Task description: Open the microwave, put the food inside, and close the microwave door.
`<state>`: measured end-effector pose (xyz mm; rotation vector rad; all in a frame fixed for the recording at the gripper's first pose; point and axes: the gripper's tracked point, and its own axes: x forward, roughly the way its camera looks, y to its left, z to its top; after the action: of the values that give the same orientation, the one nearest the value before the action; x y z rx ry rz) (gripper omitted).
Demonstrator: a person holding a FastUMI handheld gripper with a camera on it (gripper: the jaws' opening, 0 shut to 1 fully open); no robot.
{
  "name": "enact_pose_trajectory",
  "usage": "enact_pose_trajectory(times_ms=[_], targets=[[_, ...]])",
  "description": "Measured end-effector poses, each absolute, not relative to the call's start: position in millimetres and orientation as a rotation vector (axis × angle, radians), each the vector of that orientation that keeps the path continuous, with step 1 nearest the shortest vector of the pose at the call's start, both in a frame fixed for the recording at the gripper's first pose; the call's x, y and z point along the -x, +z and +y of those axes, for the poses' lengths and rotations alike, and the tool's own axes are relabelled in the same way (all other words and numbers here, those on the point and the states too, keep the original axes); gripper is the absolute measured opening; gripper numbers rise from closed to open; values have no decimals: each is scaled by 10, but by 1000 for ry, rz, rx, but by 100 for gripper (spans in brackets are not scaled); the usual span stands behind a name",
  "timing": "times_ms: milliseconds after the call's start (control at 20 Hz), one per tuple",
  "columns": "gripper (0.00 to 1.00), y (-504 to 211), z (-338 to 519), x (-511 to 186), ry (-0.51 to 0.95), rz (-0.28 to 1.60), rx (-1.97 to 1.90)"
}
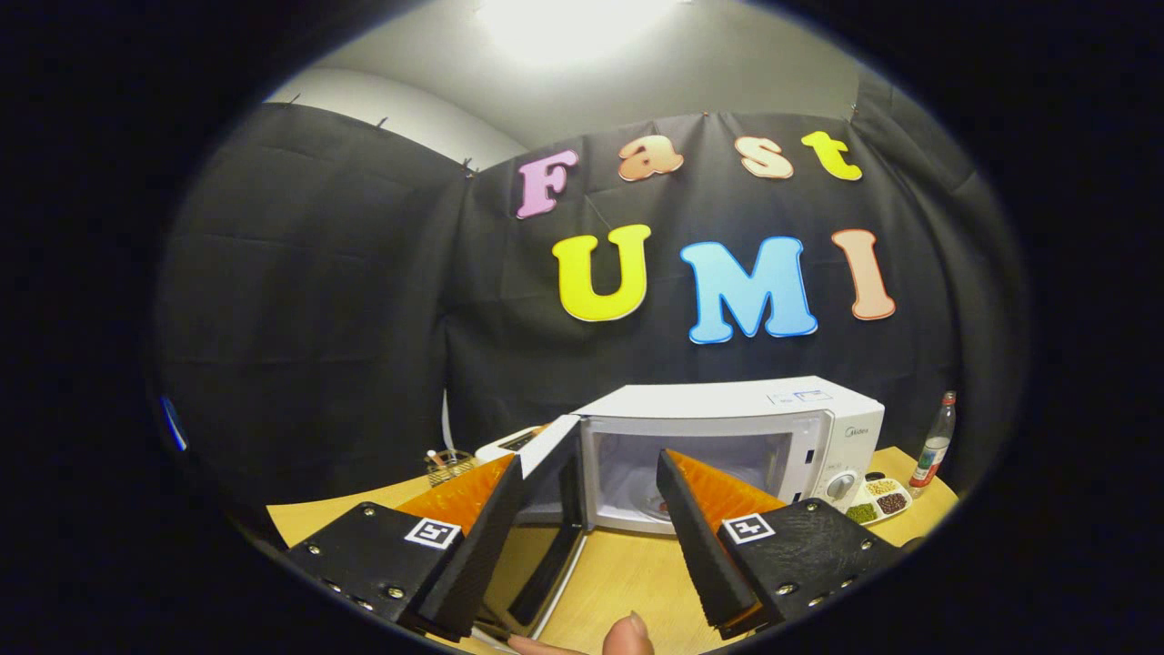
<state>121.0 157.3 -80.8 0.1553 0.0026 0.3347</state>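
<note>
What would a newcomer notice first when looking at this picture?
First, the white microwave on the wooden table, straight beyond the gripper; its door hangs open toward the left finger and the cavity looks empty. The fingers are spread apart with nothing between them. To the right of the microwave are a divided tray of beans and a bottle.

The microwave [727,437] stands open, its cavity unblocked ahead of the tool [591,509], whose fingers are spread wide with nothing between them. The swung-out door [555,482] stands edge-on by the left finger, narrowing the approach on that side. Bare surface [627,573] lies between the fingers. Right of the microwave, a sectioned dish [878,500] and a bottle [935,446] crowd the corner.
</note>
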Motion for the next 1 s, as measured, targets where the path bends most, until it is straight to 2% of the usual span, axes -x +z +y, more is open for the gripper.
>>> enact_pose_trajectory(times_ms=[350,550,650,750,900,950,1000], targets=[[89,-267,2197,-226,529,-54,-151],[89,-436,2731,81,678,-8,-153],[86,-645,2972,96,725,43,-143],[66,-913,3057,-15,713,90,-122],[28,-1398,3074,-229,651,178,-96],[28,-1586,3023,-331,599,207,-66],[17,-1672,2869,-360,558,230,-45]])
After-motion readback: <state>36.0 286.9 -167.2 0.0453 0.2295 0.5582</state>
